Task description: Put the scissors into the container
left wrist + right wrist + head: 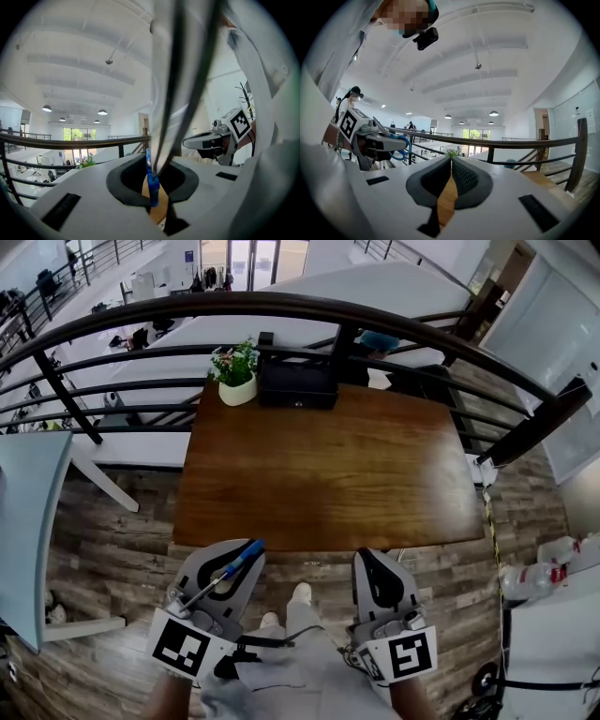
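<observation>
The scissors [230, 570] have blue handles and grey blades, and my left gripper [244, 553] is shut on them just short of the table's near edge. In the left gripper view the blue handle [151, 183] sits pinched between the pads and the blades rise toward the camera. The right gripper view also shows the blue handle loops [401, 147] at the left gripper's tip. The black container [297, 385] stands at the far edge of the wooden table [328, 474]. My right gripper [371, 559] is shut and holds nothing; its pads [459, 176] meet at the tip.
A white pot with a green plant [236, 376] stands next to the container on its left. A dark curved railing [281, 307] runs behind the table. A person's legs and shoes [286, 610] are between the grippers. Another person [349, 101] stands far off.
</observation>
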A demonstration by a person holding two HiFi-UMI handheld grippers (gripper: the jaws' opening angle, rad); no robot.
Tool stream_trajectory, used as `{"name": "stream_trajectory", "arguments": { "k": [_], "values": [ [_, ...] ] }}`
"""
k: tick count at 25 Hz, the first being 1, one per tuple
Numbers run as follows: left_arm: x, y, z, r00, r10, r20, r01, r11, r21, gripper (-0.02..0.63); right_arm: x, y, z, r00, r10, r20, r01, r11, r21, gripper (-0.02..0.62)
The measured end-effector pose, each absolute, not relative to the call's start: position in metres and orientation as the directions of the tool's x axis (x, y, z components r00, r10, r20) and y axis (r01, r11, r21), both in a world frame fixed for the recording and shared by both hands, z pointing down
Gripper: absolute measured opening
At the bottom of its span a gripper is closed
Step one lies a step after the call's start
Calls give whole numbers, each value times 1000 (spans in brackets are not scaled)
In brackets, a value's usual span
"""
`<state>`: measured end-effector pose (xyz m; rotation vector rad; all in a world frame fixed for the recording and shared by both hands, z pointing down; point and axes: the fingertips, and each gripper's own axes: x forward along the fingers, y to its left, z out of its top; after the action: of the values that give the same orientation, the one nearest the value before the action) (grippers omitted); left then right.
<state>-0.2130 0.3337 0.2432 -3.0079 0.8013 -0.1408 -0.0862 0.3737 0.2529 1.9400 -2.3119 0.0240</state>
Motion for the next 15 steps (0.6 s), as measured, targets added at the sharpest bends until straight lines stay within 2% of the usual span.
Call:
{"name": "stream_trajectory", "arguments": {
  "k": [10, 15],
  "values": [
    [-191, 306, 250, 859, -505, 87, -503, -863, -51, 55, -61, 343, 264, -161, -978, 134, -977, 178, 121, 44],
    [-168, 285, 250, 852, -517, 81, -513, -856, -60, 55, -36, 319, 263, -150, -983, 103, -981, 161, 108, 44]
  ]
}}
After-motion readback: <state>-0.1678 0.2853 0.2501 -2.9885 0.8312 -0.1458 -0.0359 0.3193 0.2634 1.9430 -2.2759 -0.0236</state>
